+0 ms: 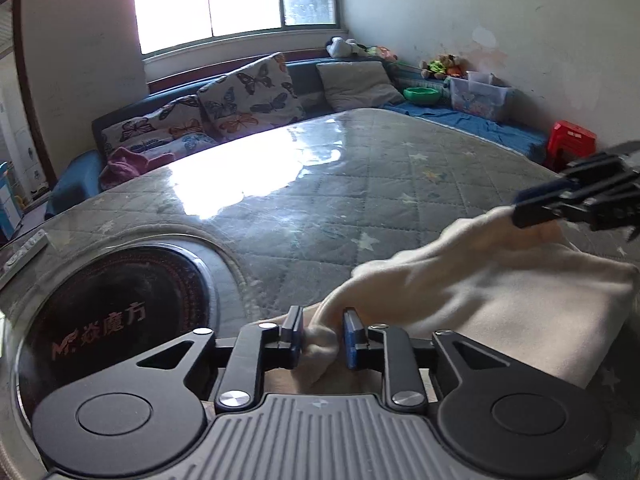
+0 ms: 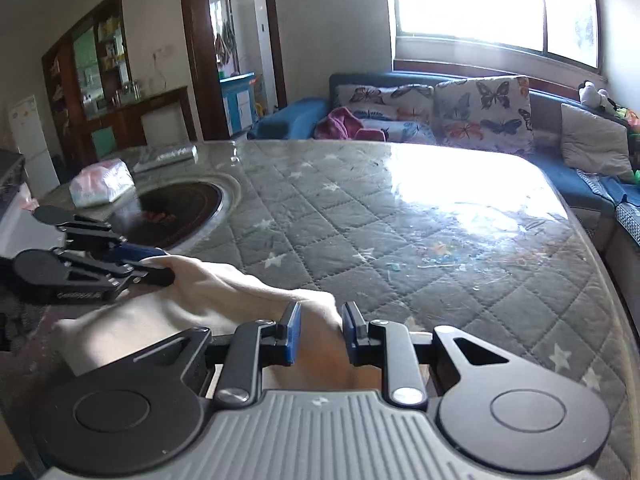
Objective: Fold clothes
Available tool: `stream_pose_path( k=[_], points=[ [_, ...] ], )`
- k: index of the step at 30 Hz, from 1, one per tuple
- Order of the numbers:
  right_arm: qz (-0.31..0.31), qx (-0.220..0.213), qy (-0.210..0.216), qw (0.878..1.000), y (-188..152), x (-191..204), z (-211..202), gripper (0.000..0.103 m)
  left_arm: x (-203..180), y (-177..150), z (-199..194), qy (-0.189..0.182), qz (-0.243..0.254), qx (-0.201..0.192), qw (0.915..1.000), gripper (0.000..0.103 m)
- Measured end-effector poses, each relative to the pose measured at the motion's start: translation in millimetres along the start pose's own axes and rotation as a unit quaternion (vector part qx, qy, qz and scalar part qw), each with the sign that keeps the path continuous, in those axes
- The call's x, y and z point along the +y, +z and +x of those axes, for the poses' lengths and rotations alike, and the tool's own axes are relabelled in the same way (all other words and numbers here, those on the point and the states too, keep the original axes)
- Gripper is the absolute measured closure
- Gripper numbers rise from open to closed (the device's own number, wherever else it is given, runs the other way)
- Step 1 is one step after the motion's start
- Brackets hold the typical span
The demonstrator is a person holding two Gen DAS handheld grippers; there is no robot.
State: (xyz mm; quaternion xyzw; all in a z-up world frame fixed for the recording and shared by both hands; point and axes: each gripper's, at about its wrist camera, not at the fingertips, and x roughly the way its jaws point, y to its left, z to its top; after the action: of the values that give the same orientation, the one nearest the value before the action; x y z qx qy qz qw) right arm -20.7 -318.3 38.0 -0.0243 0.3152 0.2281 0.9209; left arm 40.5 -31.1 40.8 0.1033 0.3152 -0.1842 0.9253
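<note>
A cream garment (image 1: pixel 500 300) (image 2: pixel 180 312) lies folded on the near part of the quilted, star-patterned table top (image 1: pixel 320 200) (image 2: pixel 400 240). Its far edge stretches between my two grippers. My left gripper (image 1: pixel 322 334) (image 2: pixel 166 266) has a bunched corner of the cloth between its blue pads, jaws a little apart and not pinching it. My right gripper (image 2: pixel 320 334) (image 1: pixel 518 210) stands the same way at the other corner, cloth lying between its parted pads. Both grippers point down at the table's near side.
A round black induction hob (image 1: pixel 120 312) (image 2: pixel 180 216) is set into the table to the left of the garment. A remote (image 2: pixel 168 156) and a tissue pack (image 2: pixel 100 184) lie beyond it. A sofa with butterfly cushions (image 1: pixel 240 96) and a red stool (image 1: pixel 572 144) stand behind the table.
</note>
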Motion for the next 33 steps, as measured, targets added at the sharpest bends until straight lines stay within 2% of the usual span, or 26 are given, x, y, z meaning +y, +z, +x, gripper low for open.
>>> stream_pose_path(
  k=[3, 7, 9, 13, 18, 21, 27, 33],
  points=[
    [0.0, -0.008, 0.002, 1.0, 3.7, 4.3, -1.6, 0.081, 5.3, 6.3, -8.6, 0.014, -0.024, -0.014, 0.9995, 0.076],
    [0.016, -0.018, 0.005, 1.0, 11.5, 11.0, 7.4, 0.081, 2.8, 19.2, -19.7, -0.01, -0.055, -0.036, 0.9978, 0.076],
    [0.03, -0.017, -0.002, 0.999, 12.1, 10.4, 17.1, 0.081, -3.5, 22.4, -18.2, -0.033, -0.063, -0.033, 0.9969, 0.076],
    [0.065, 0.013, -0.036, 0.997, 2.8, -0.9, 39.7, 0.081, -14.1, 24.0, -2.4, -0.065, -0.082, -0.018, 0.9943, 0.076],
    [0.066, 0.008, -0.035, 0.997, 2.4, -1.3, 36.5, 0.081, -20.2, 26.1, 17.5, -0.077, -0.092, -0.003, 0.9927, 0.077],
    [0.061, -0.003, -0.028, 0.998, 7.8, 1.7, 35.4, 0.081, -20.7, 27.3, 26.6, -0.073, -0.094, 0.005, 0.9929, 0.077],
    [0.031, 0.018, -0.038, 0.999, 9.3, 12.5, 58.1, 0.079, -19.0, 23.0, 35.7, -0.071, -0.095, 0.007, 0.9929, 0.077],
    [0.016, 0.003, -0.04, 0.999, 9.8, 20.3, 47.2, 0.079, -20.5, 22.3, 36.4, -0.071, -0.098, 0.003, 0.9926, 0.077]
  ],
)
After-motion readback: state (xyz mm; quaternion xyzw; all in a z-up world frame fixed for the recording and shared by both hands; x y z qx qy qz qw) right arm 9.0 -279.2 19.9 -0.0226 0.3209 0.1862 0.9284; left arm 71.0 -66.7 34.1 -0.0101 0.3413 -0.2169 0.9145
